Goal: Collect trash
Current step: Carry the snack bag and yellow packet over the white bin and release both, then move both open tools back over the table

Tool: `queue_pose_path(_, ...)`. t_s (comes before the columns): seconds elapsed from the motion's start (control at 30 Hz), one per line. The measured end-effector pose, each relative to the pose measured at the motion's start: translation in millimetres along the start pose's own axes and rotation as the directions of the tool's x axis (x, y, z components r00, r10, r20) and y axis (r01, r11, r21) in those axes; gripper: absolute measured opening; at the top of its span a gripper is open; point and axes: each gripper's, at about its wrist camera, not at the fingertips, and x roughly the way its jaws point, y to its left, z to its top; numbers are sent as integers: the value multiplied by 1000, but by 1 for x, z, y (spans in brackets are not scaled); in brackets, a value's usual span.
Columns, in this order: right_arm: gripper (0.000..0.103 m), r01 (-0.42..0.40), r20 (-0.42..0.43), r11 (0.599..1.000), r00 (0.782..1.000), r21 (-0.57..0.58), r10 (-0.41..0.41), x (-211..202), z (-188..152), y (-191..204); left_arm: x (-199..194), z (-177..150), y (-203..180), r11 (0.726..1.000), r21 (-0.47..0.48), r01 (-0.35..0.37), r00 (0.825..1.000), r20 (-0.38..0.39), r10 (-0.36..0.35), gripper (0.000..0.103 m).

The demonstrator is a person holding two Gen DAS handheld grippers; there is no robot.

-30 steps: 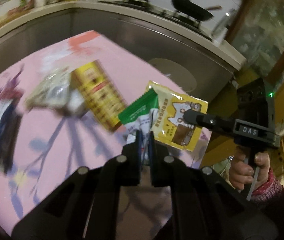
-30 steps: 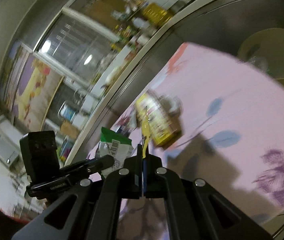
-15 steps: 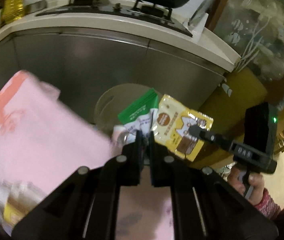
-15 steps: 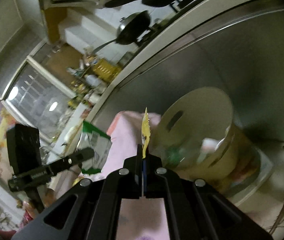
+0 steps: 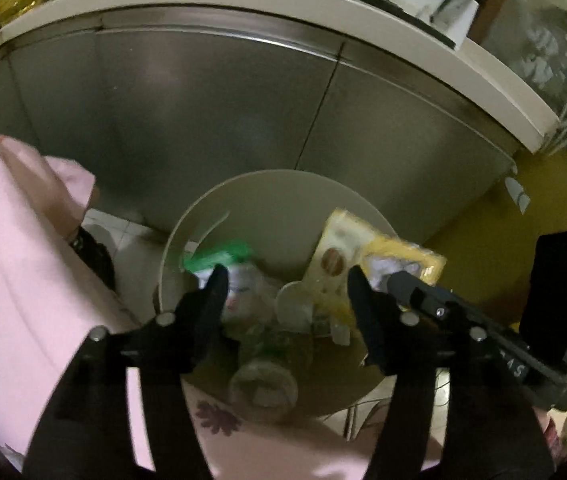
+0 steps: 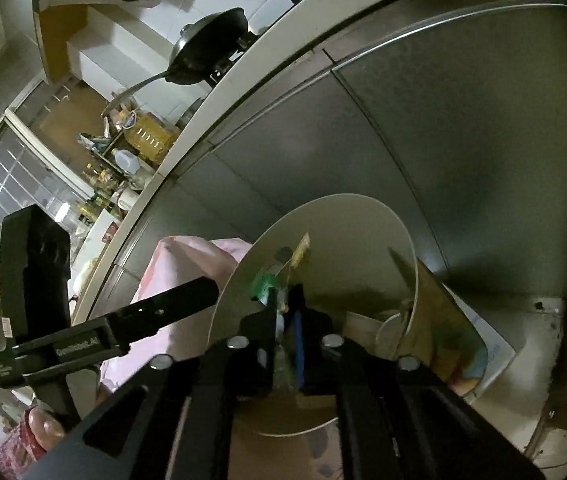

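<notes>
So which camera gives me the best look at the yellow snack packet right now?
The left wrist view: the yellow snack packet shows its printed face, over the trash bin beside the right gripper's fingers. The right wrist view shows only its thin edge above the bin.

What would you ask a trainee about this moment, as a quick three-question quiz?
1. True or false: the left gripper is shut on the green packet.
2. That gripper hangs over: A) a beige bin; B) a sink; C) a frying pan.
3. Fill in: the cloth beside the bin is ___.

Key: 1 false, its jaws stand wide apart and the packet lies loose in the bin's mouth. 2 A. 3 pink.
</notes>
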Motion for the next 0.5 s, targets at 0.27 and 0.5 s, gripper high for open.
queue_pose_path(0.27, 66, 23, 73, 997, 997, -77, -17, -18, -3, 22, -46, -7, 0, 999, -33, 27, 997, 77, -24, 65)
queue_pose_path(0.5, 66, -42, 92, 999, 995, -28, 45, -45, -7, 35, -109, -26, -11, 1000, -17, 9, 979, 204, -5, 65)
